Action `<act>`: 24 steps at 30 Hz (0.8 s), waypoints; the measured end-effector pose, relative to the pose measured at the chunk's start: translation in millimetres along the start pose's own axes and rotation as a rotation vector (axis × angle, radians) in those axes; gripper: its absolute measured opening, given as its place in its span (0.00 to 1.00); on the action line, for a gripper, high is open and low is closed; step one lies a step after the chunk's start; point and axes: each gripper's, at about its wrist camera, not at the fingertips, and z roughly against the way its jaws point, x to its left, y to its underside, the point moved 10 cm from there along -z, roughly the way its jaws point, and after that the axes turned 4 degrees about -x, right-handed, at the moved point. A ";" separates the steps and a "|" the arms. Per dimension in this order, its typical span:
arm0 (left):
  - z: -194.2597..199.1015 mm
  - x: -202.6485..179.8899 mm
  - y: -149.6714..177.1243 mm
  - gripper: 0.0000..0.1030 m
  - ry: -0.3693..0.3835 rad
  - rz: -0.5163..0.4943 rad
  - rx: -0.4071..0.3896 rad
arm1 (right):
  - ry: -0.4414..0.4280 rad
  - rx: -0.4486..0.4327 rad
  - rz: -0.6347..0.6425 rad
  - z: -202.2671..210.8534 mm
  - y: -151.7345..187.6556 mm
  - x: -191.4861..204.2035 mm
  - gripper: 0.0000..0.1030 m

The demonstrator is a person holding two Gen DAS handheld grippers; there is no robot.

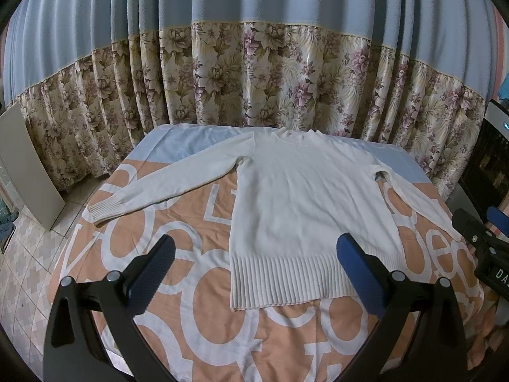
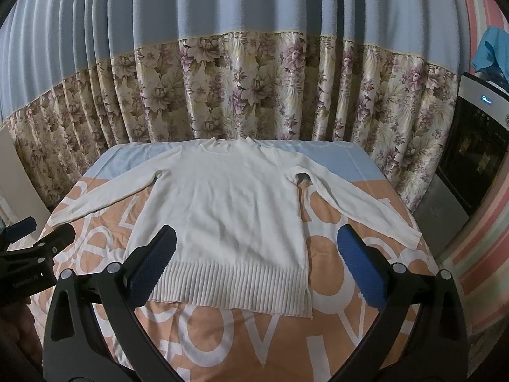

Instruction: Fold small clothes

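Hovering wide apart and holding nothing, left gripper (image 1: 254, 273) and right gripper (image 2: 256, 269) at lower centre of each frame. Lying flat mid-frame on the orange lettered bedspread (image 1: 203, 321), white sweater (image 1: 305, 203), sleeves spreading outward. Hanging behind, across the upper frame, flowered curtain (image 1: 254, 73).

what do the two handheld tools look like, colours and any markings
Both tools match: the left tool and right tool have curved black plastic arms with silver round rivets and ridged blue pads on the fingers. White lettering, too small to read, marks the left tool's body in the right wrist view.
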 end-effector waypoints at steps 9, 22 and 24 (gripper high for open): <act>-0.8 -2.1 -0.2 0.99 0.001 0.002 -0.002 | 0.000 0.003 -0.003 0.2 -0.3 -0.2 0.97; -11.1 -0.1 5.2 0.99 -0.019 -0.034 -0.015 | -0.002 0.008 -0.005 -4.6 1.8 0.1 0.97; -11.0 0.9 5.2 0.99 -0.027 -0.046 -0.011 | -0.002 0.007 -0.004 -4.5 1.6 0.4 0.97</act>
